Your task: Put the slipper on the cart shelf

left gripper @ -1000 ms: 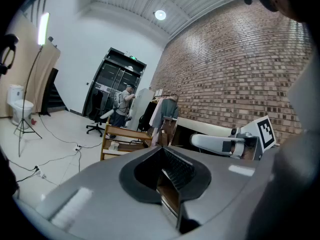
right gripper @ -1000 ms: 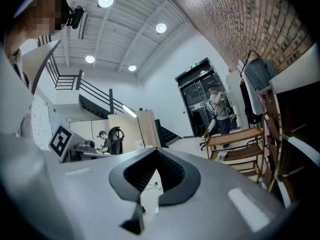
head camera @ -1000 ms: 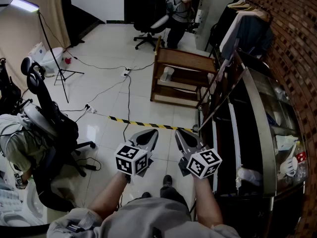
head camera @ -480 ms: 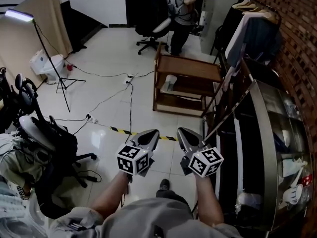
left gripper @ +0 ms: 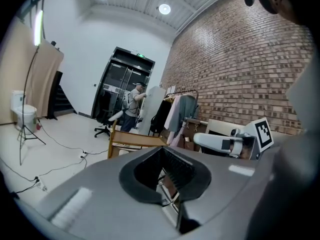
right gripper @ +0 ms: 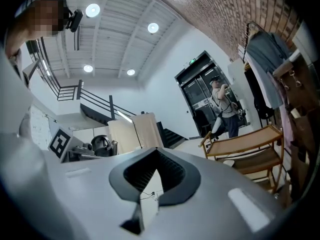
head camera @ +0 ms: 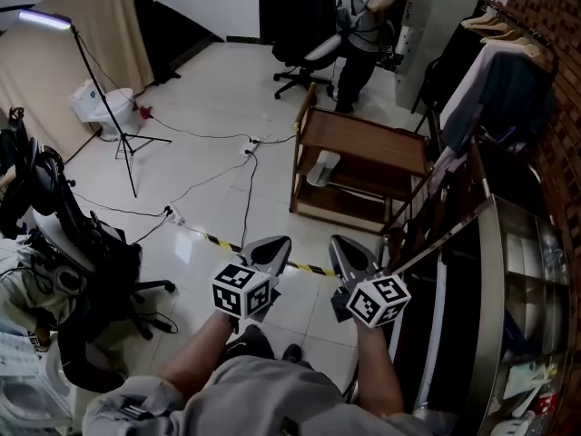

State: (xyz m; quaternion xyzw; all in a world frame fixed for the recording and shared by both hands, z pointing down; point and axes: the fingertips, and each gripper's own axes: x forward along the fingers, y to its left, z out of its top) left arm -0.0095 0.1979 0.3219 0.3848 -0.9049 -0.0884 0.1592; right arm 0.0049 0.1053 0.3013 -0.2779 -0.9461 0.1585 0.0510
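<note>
A pale slipper [head camera: 322, 168] lies on the middle shelf of a wooden cart [head camera: 363, 139] that stands on the tiled floor ahead. Both grippers are held side by side at waist height, well short of the cart. My left gripper [head camera: 270, 248] is shut with nothing in it, and its jaws meet at the tip [left gripper: 162, 149] in its own view. My right gripper [head camera: 349, 251] is likewise shut and empty [right gripper: 156, 151]. The right gripper view shows the cart [right gripper: 250, 143] to the right, with the slipper [right gripper: 228, 162] on its shelf.
Cables [head camera: 245, 180] and a yellow-black tape strip [head camera: 213, 240] cross the floor between me and the cart. A clothes rack [head camera: 499, 71] and a glass counter [head camera: 517, 280] line the right. A person [head camera: 368, 12] and an office chair [head camera: 309, 62] are behind the cart. A light stand [head camera: 109, 116] stands left.
The cart and floor have slid down and closer in the head view as I moved forward. Both grippers keep the same pose, shut and empty.
</note>
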